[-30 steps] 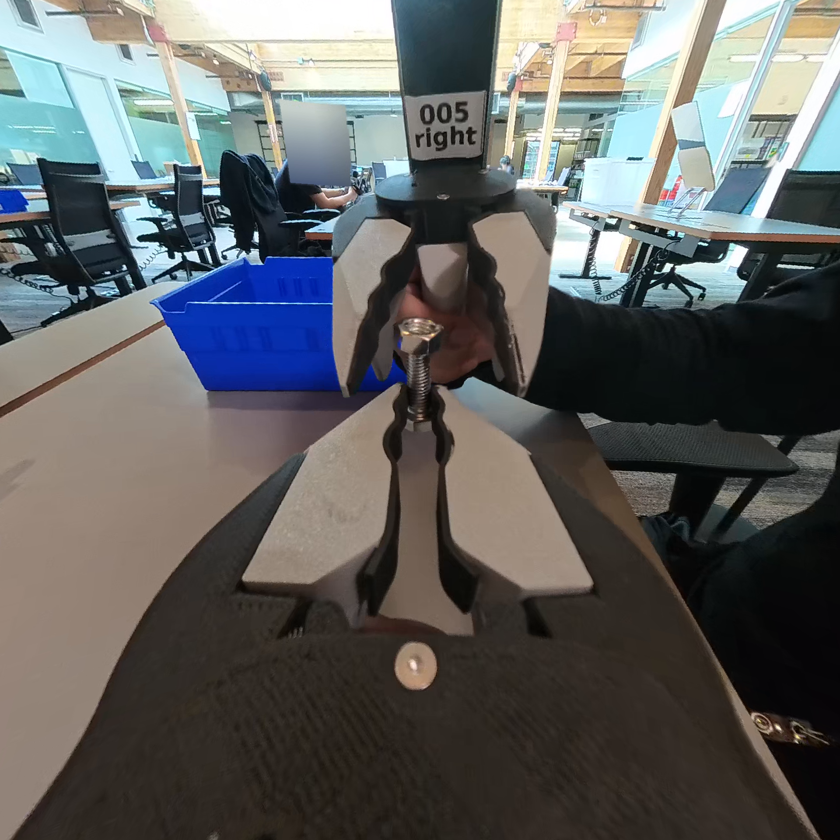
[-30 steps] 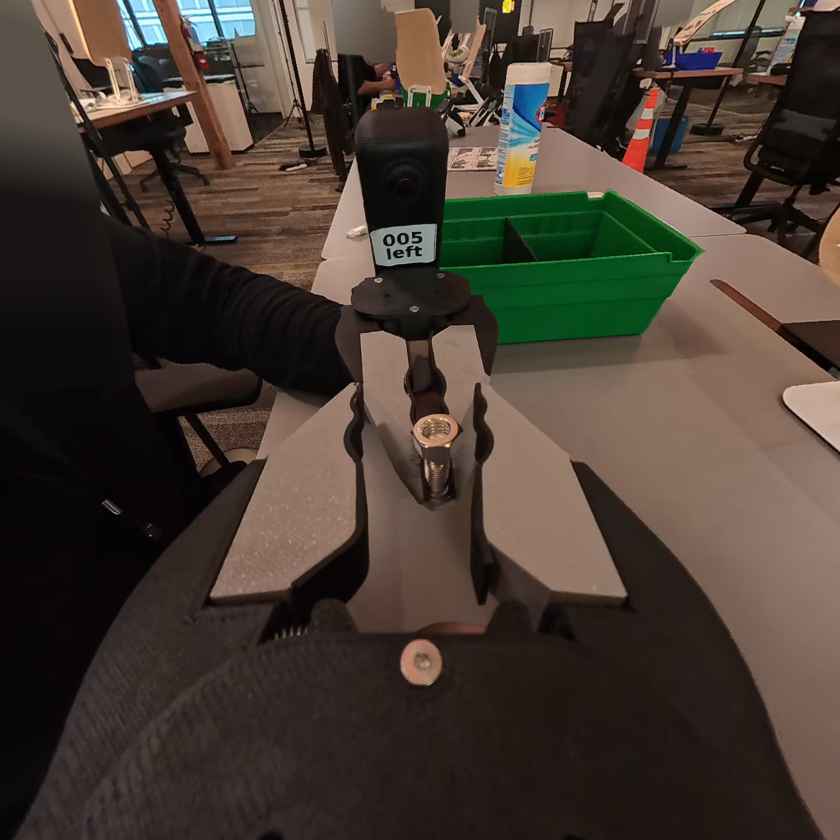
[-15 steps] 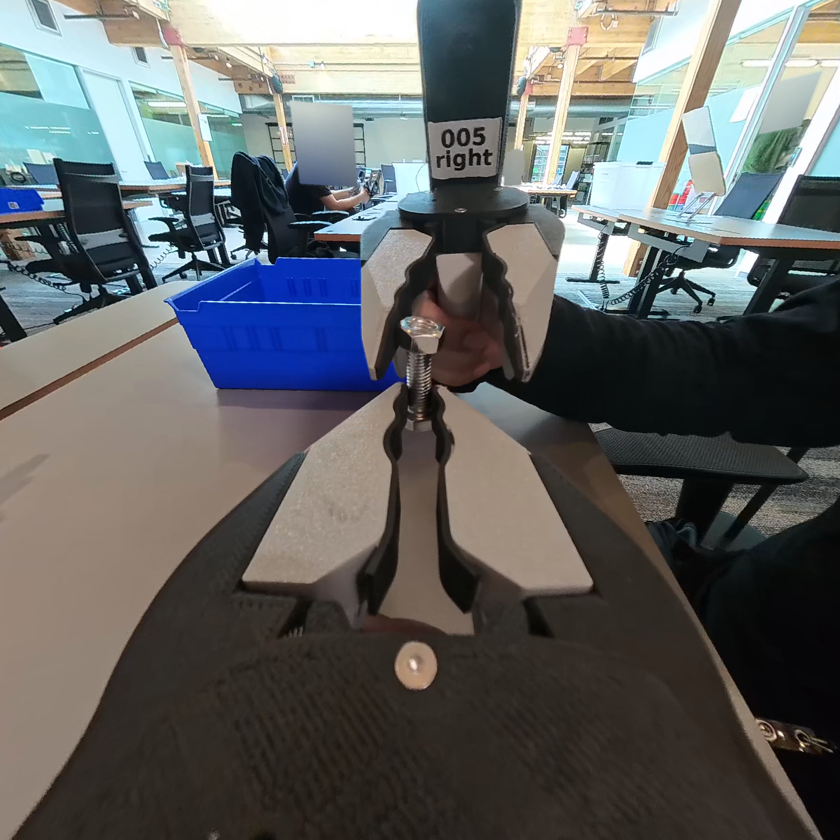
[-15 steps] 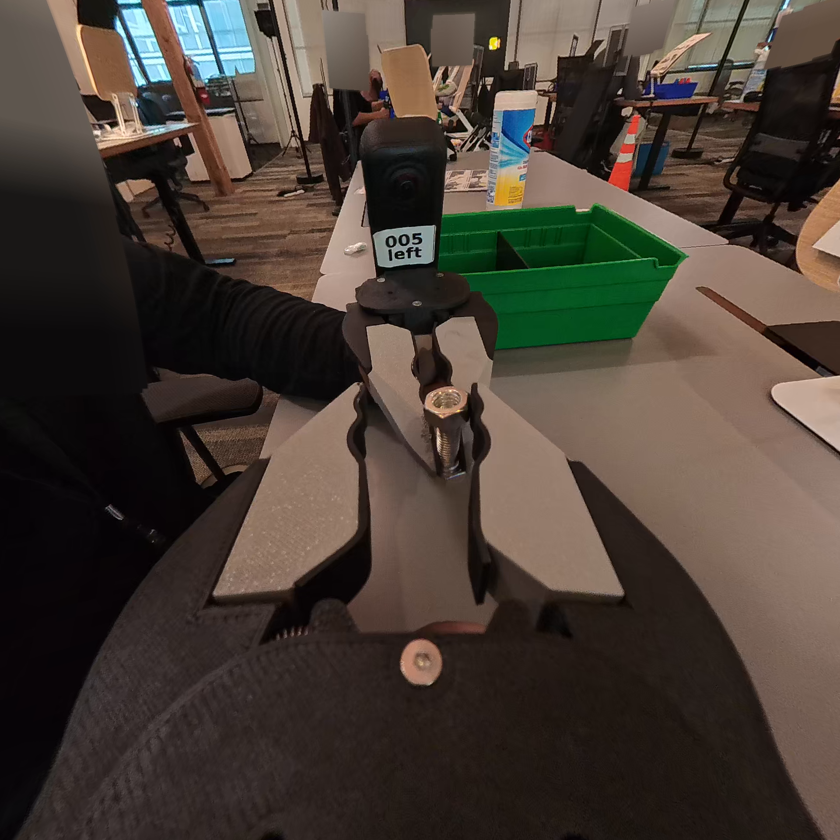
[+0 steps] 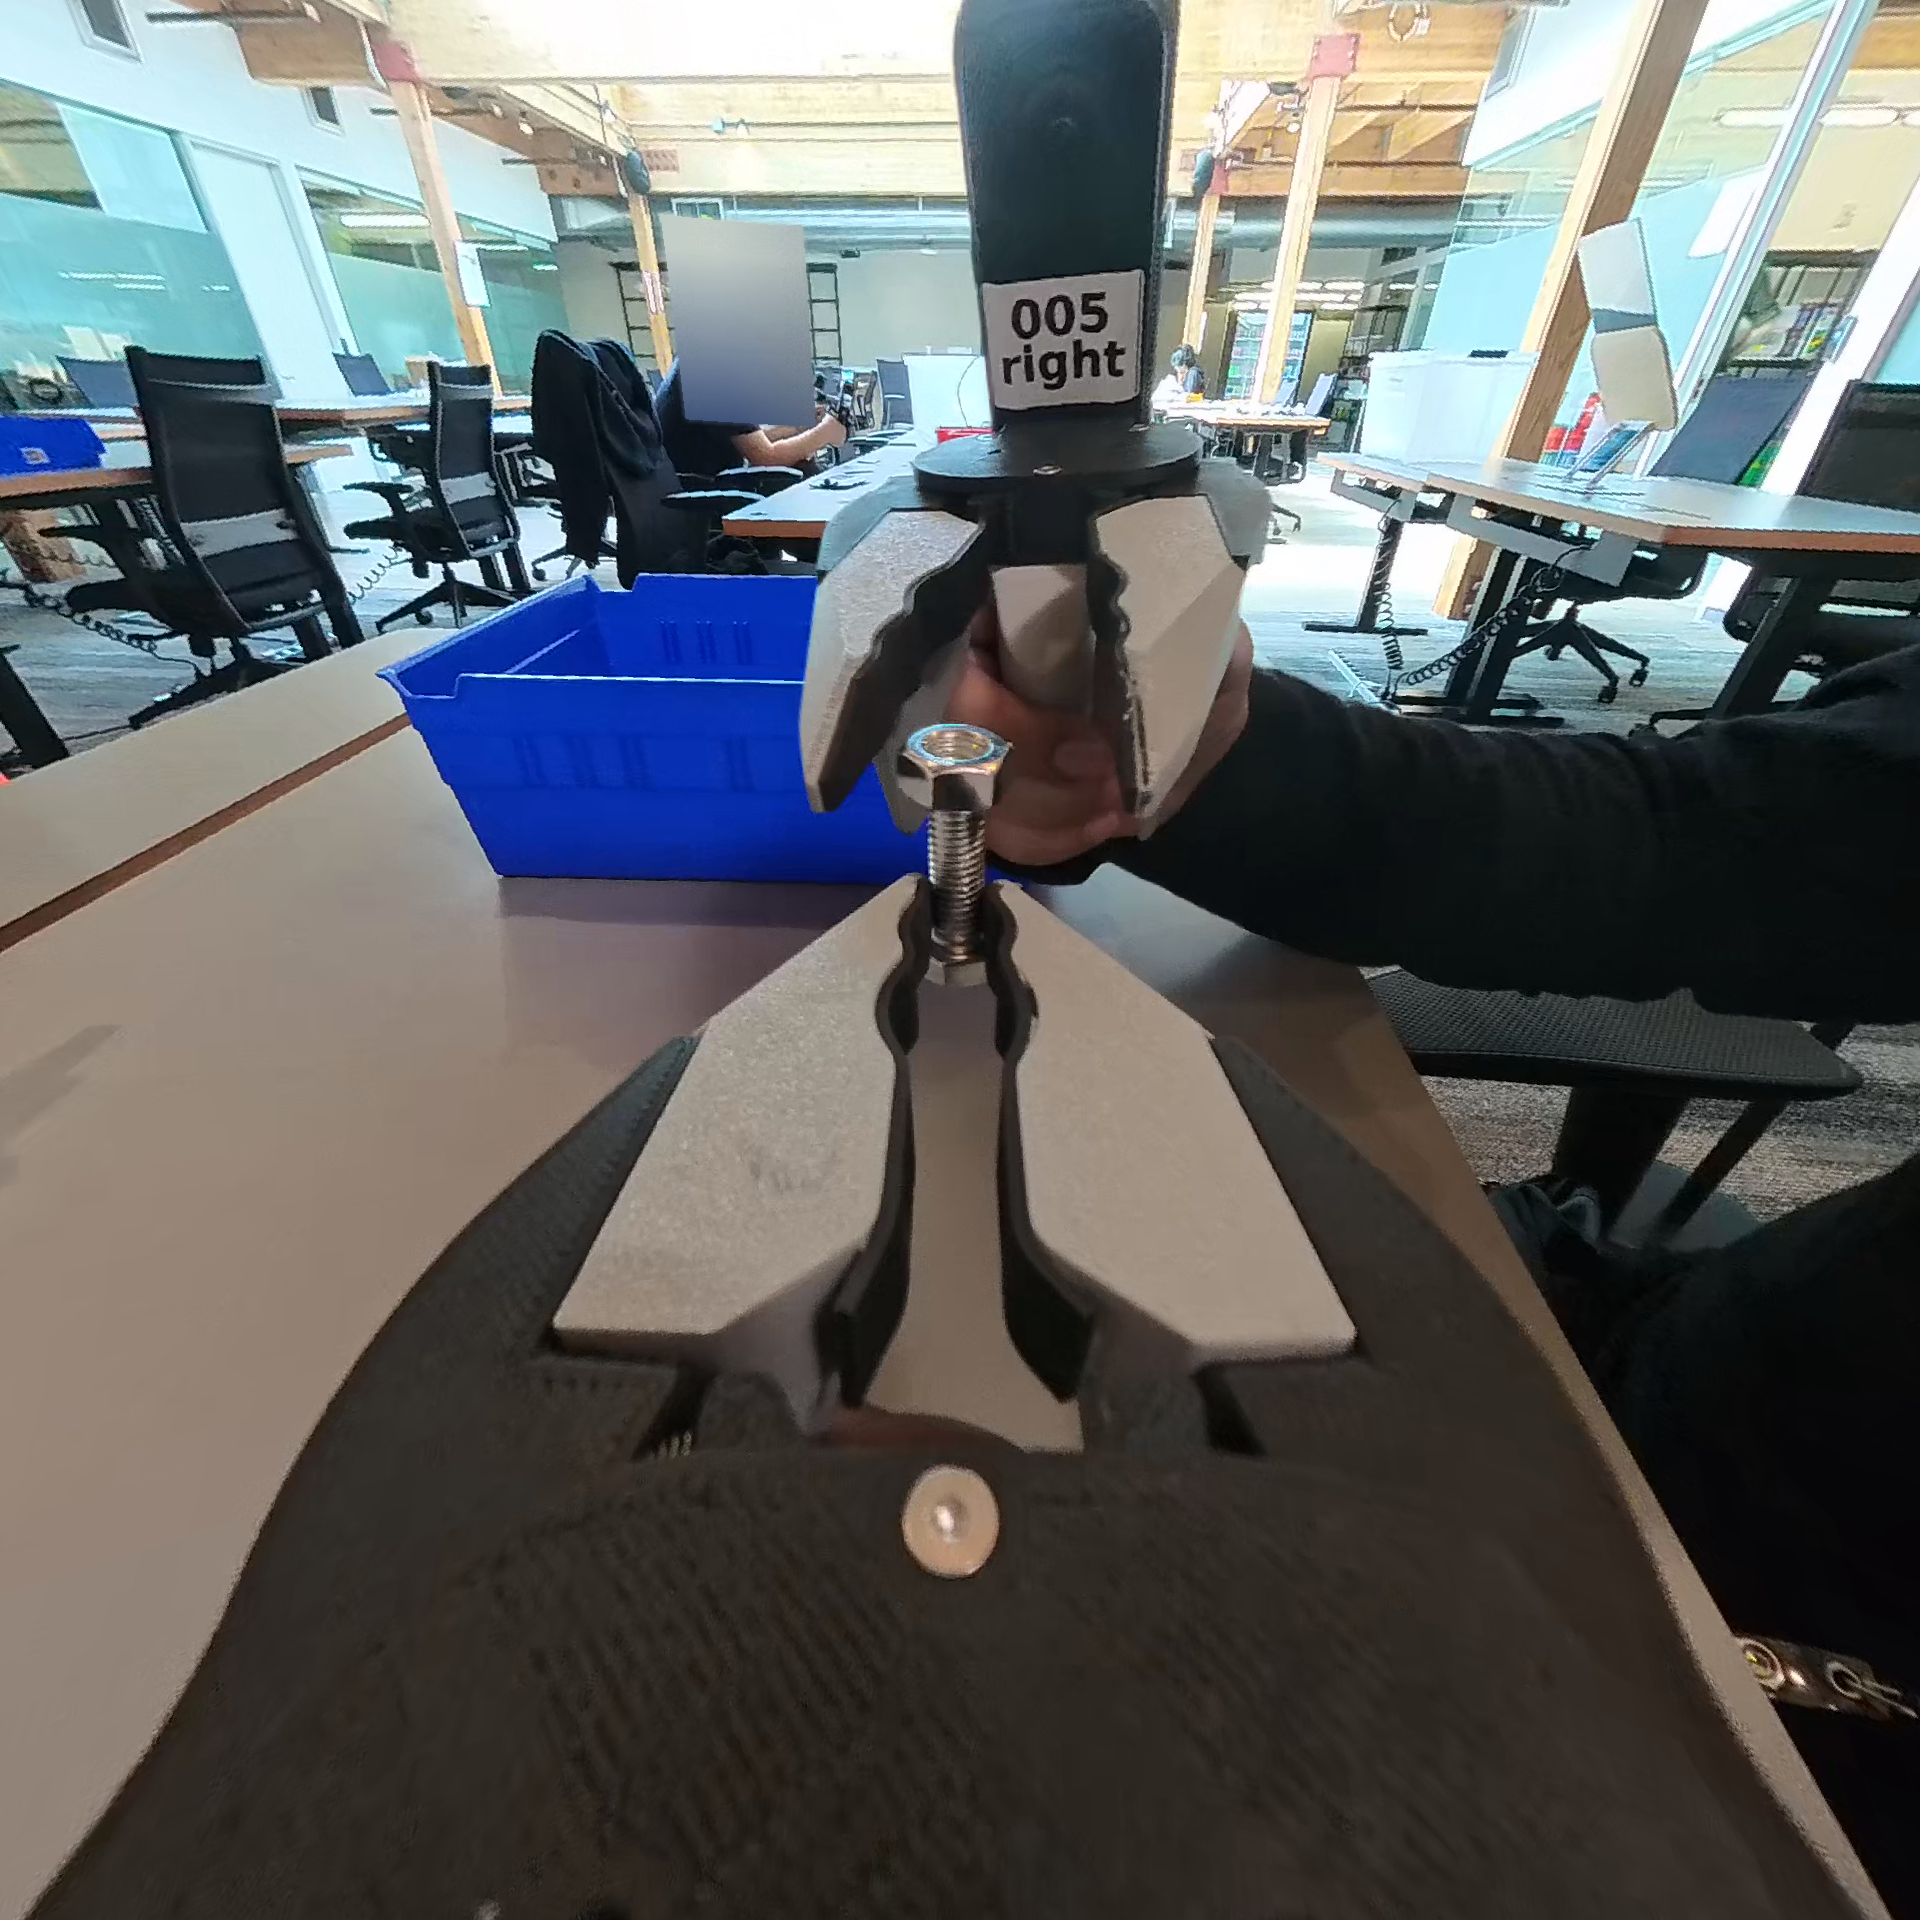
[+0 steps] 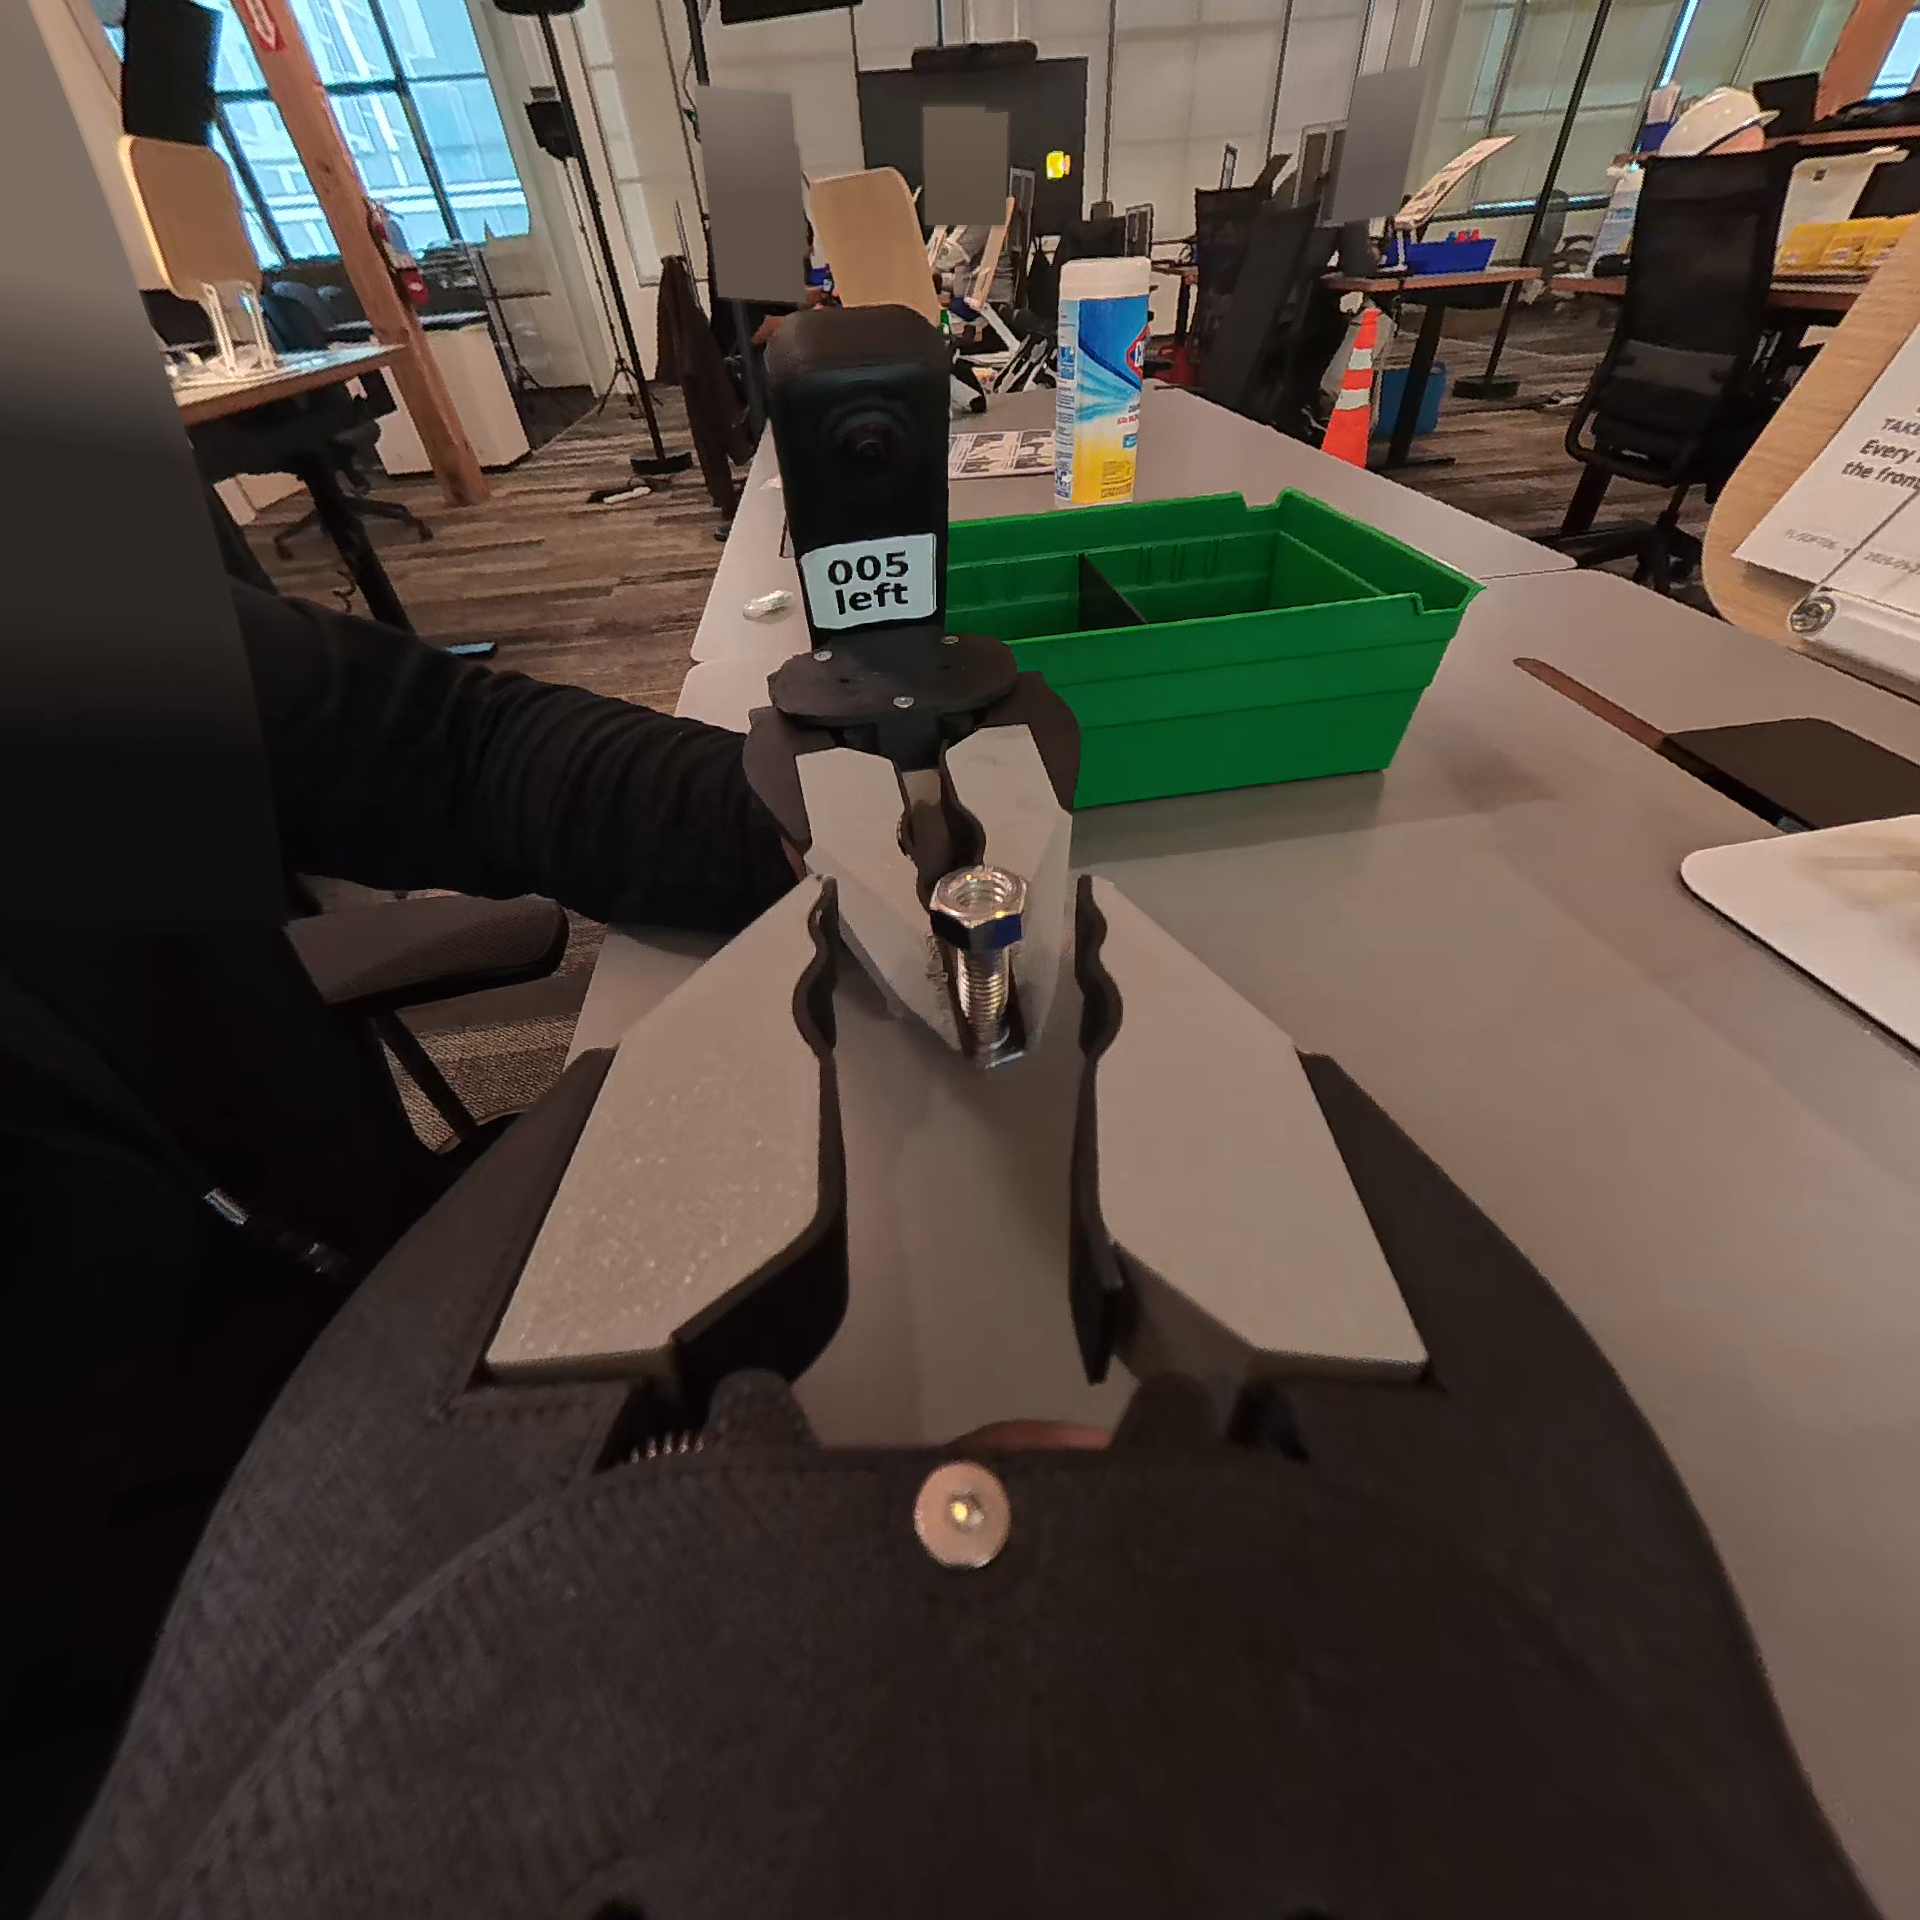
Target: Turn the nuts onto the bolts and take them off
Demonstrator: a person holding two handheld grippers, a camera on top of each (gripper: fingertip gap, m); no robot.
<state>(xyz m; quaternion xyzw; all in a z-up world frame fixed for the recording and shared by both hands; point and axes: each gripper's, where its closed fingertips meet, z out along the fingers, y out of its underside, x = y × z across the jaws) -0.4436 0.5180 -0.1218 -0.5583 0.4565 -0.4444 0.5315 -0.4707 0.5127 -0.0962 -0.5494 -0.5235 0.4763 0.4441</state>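
A grey table point(image 5: 312, 1039) filled the lower frame, a blue bin point(image 5: 644, 748) at centre left. At centre, the left gripper point(image 5: 958, 935) pinched the bolt point(image 5: 956, 883) near its head, upright, with the nut point(image 5: 952, 764) atop. The right gripper point(image 6: 951, 925) stood wide, empty, beside the nut.

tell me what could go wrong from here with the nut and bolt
1. The nut sits at the very tip of the bolt, so it may drop off once free.
2. The right tongs are open around the nut; closing off-centre could miss it.
3. The left tongs pinch only the bolt's head end, so twisting might tilt it.
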